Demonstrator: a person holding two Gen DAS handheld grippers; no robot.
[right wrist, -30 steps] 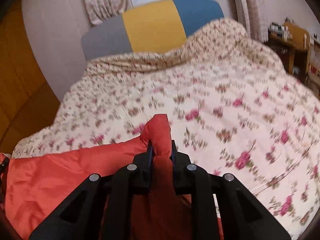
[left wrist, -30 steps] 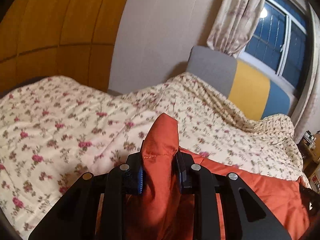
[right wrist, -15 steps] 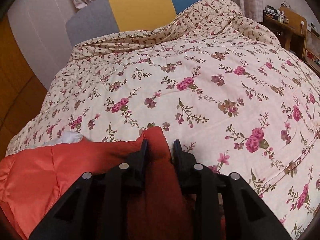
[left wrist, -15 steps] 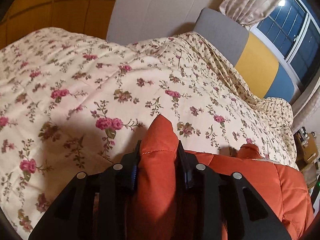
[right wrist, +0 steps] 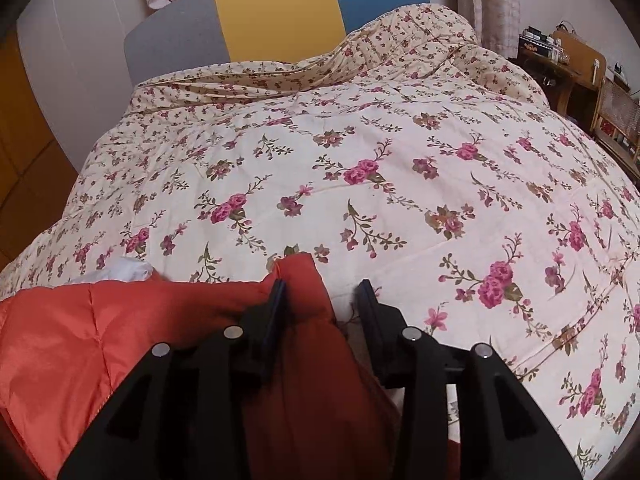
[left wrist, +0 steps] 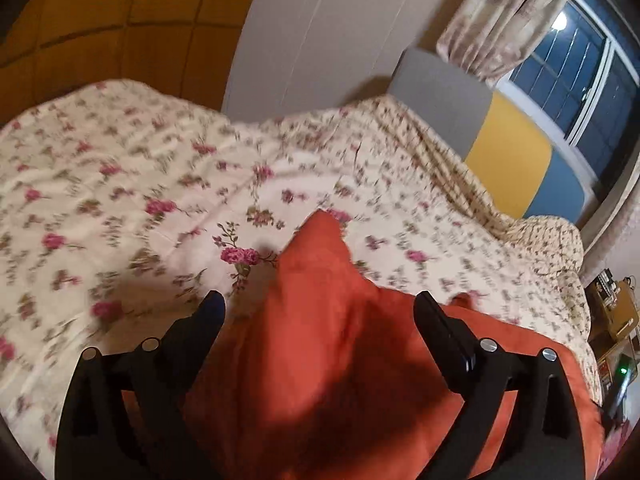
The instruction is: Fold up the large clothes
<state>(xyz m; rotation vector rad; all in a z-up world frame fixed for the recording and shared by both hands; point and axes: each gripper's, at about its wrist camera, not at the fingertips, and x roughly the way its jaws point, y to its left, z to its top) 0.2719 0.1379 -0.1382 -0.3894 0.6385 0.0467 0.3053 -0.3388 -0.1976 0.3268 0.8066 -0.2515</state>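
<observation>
An orange-red quilted garment [left wrist: 320, 320] lies on the floral bedspread [left wrist: 120, 200]. In the left wrist view its corner points away between the wide-open jaws of my left gripper [left wrist: 318, 304], which no longer grips it. In the right wrist view the garment [right wrist: 80, 340] spreads to the left, and its other corner [right wrist: 300, 284] lies between the open jaws of my right gripper [right wrist: 322, 286], against the left finger. A bit of white lining [right wrist: 128, 270] shows at the garment's far edge.
The bed has a grey, yellow and blue headboard [right wrist: 276, 20] under a curtained window [left wrist: 580, 60]. A wooden desk with clutter [right wrist: 568, 64] stands to the right of the bed. A wooden wall panel [left wrist: 100, 20] is on the left.
Both grippers were shut on the garment's corners and lowered them to the bed. Now both have opened and let go, and the left view is blurred from motion.
</observation>
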